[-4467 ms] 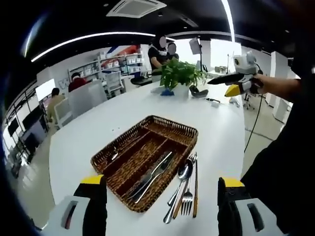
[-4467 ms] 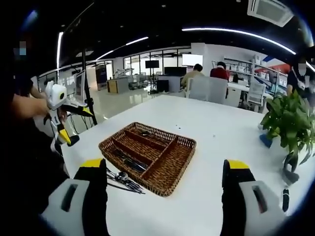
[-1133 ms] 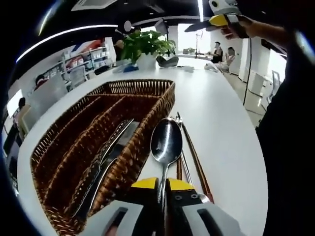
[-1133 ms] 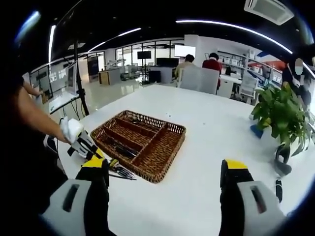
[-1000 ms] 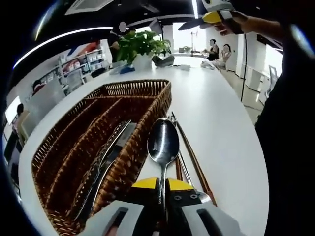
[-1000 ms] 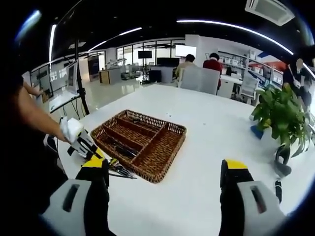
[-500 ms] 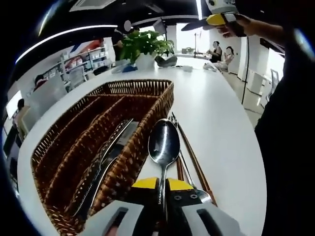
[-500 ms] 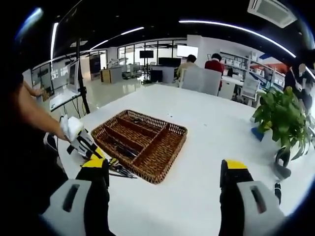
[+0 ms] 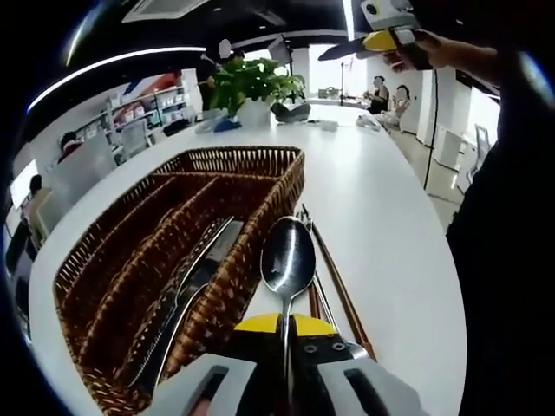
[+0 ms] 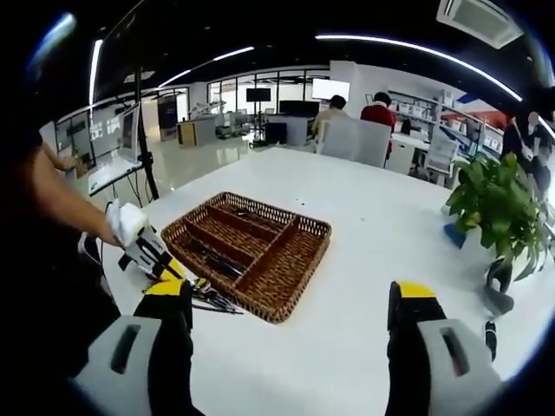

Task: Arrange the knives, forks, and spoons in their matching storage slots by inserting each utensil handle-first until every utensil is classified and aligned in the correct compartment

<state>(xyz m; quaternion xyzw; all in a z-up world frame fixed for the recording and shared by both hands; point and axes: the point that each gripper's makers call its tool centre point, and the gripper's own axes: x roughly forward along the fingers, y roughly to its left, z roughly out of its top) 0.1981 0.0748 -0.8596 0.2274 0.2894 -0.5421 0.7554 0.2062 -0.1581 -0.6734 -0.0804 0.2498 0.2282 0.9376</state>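
Note:
My left gripper (image 9: 286,336) is shut on the handle of a silver spoon (image 9: 288,254), whose bowl points forward just above the white table (image 9: 390,208). A brown wicker tray (image 9: 173,225) with long slots lies to the left of the spoon, and knives (image 9: 186,290) rest in its near slot. Loose utensils (image 9: 334,290) lie on the table under and right of the spoon. My right gripper (image 10: 289,296) hovers open high above the table, well back from the tray (image 10: 286,260). The left gripper (image 10: 146,253) sits low at the tray's near left corner by the loose utensils (image 10: 212,301).
A potted plant (image 9: 251,82) stands beyond the tray's far end, and the plant (image 10: 499,204) also appears at the right. A small dark object (image 10: 487,334) lies near the table edge. People sit at desks (image 10: 364,130) in the background. A person's arm (image 10: 61,204) reaches in from the left.
Since 4.5 s ago my left gripper came down and shut on the spoon. Over the last second the spoon has stayed gripped, barely shifting. The right gripper stays open and still.

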